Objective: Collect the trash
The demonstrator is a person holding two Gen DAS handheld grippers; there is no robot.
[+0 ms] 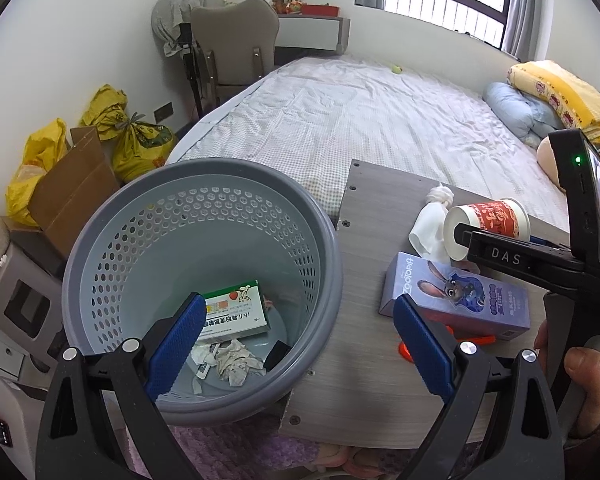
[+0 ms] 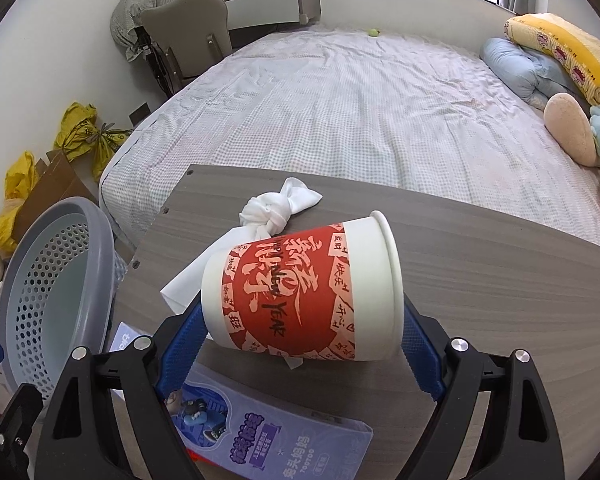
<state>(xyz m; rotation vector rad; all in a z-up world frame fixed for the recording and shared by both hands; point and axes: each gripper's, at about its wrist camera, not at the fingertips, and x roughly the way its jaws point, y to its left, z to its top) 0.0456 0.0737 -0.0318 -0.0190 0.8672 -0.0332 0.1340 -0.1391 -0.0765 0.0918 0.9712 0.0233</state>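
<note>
Item: paper cup [image 2: 304, 292], red and white, lying on its side on the desk [image 2: 500, 280], mid-way along, rim toward the desk's right edge. It rests against a knotted white cloth [image 2: 276, 208] on the side toward the bed [image 2: 340, 100].

Item: purple carton [image 2: 276, 436], flat on the desk near its front edge, beside the cup.

Item: grey perforated bin [image 1: 204, 264], off the desk's left edge, rim touching or just beside that edge. It holds a green-and-white box [image 1: 236, 312] and crumpled paper [image 1: 236, 364].

Right gripper [image 2: 302, 356]: fingers spread wide either side of the cup, base end and rim end; not yet pressing, as far as can be told.

Left gripper [image 1: 300, 344]: fingers released, empty, over the bin's near rim.

Step in hand, by judgement: taking up the cup. Next move calls for closing gently, since thin paper may buckle, then lifting clear of the cloth and carrying left over the bin.
</note>
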